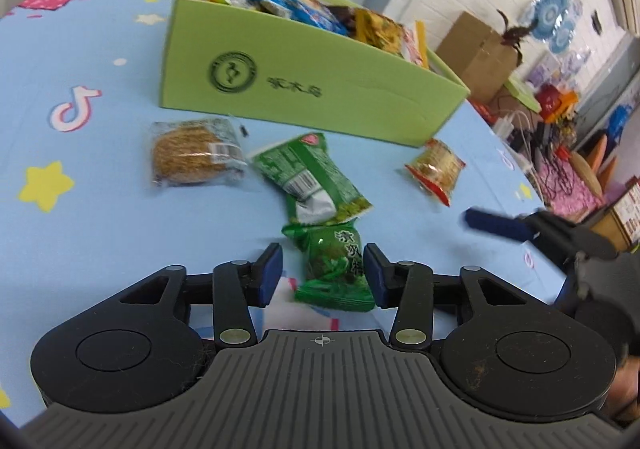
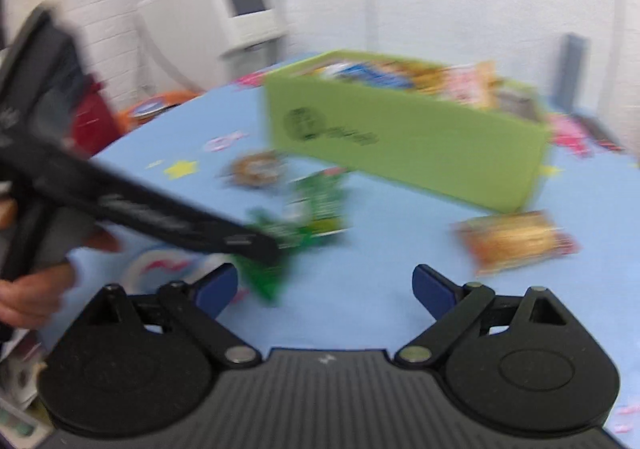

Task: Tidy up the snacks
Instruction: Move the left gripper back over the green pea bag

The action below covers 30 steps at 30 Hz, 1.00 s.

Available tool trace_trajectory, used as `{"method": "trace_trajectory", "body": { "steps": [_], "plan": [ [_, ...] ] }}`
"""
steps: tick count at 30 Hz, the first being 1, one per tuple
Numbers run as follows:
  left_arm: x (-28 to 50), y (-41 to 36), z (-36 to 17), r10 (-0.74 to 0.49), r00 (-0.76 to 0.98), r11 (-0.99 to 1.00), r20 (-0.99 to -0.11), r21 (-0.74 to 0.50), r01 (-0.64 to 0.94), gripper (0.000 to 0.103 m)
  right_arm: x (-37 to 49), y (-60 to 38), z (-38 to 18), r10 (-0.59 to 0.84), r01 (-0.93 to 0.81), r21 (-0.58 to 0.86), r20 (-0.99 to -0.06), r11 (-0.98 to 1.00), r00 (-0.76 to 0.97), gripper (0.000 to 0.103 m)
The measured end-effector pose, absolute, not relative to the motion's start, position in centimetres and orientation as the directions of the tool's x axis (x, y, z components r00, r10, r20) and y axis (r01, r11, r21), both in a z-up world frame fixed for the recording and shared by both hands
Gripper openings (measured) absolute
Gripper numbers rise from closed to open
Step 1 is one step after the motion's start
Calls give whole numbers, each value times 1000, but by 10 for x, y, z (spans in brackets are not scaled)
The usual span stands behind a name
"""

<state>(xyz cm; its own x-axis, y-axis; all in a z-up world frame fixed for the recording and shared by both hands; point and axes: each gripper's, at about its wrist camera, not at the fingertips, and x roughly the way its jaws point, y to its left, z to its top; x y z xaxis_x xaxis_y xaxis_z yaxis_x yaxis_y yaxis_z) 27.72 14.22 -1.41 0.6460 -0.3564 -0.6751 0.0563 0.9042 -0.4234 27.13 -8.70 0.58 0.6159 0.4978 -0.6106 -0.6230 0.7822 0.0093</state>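
Note:
A green box (image 1: 316, 89) full of snack packs stands on the blue cloth; it also shows in the right wrist view (image 2: 408, 149). In front of it lie a brown round cake pack (image 1: 196, 155), a light green pack (image 1: 312, 181), a dark green pack (image 1: 334, 269) and an orange-red pack (image 1: 436, 169). My left gripper (image 1: 324, 273) is open, its blue pads either side of the dark green pack, not closed on it. My right gripper (image 2: 324, 289) is open and empty above the cloth, with the orange-red pack (image 2: 516, 239) ahead on its right. The right wrist view is blurred.
The blue cartoon-print cloth (image 1: 80, 209) covers the table. The right gripper's blue finger (image 1: 496, 225) enters the left wrist view at right. The left gripper's black body (image 2: 140, 209) crosses the right wrist view at left. Cardboard boxes and clutter (image 1: 540, 101) lie beyond the table's right edge.

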Motion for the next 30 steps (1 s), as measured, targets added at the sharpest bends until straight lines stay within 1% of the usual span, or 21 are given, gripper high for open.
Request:
{"method": "trace_trajectory", "body": {
  "steps": [2,4,5,8,10,13,17,18,19,21,22,25,26,28,30],
  "plan": [
    [277,150,-11,-353,656,897,-667,-440,36,29,294,-98,12,458,-580,-18,-593,814,662,93],
    [275,156,-5,-334,673,897,-660,-441,14,31,320,-97,14,455,-583,-26,-596,812,661,93],
    [274,159,-2,-321,683,901,-656,-434,7,33,337,-94,14,476,-604,-6,-609,797,635,93],
    [275,160,1,-304,693,902,-654,-433,-13,36,381,-83,5,531,-642,101,-666,760,524,93],
    [277,159,1,-310,689,898,-656,-439,-14,37,393,-80,-1,523,-649,106,-695,753,493,93],
    [279,152,0,-319,683,900,-657,-437,1,41,388,-91,-10,513,-645,126,-727,753,456,94],
    [282,141,-3,-325,676,907,-662,-421,24,47,353,-129,-12,497,-607,127,-713,784,494,93],
    [282,139,-3,-329,673,907,-662,-420,30,47,346,-138,-10,495,-589,132,-702,797,513,93],
    [281,136,-3,-331,672,908,-662,-417,37,49,336,-148,-7,498,-574,139,-682,807,535,93],
    [277,132,-1,-316,677,917,-665,-396,40,62,319,-165,-1,500,-543,152,-641,826,582,93],
    [274,130,0,-298,684,925,-666,-379,34,71,311,-172,2,481,-514,144,-625,845,616,93],
    [269,126,1,-256,700,944,-667,-328,33,72,297,-189,6,375,-414,81,-600,907,706,94],
    [269,125,1,-257,697,945,-669,-325,36,72,299,-195,5,343,-385,64,-605,921,719,94],
    [272,122,-2,-263,687,945,-678,-323,44,72,311,-198,0,321,-370,55,-625,928,712,94],
    [272,118,-4,-243,684,955,-687,-295,42,72,327,-198,-7,294,-361,33,-651,932,700,93]
  ]
}}
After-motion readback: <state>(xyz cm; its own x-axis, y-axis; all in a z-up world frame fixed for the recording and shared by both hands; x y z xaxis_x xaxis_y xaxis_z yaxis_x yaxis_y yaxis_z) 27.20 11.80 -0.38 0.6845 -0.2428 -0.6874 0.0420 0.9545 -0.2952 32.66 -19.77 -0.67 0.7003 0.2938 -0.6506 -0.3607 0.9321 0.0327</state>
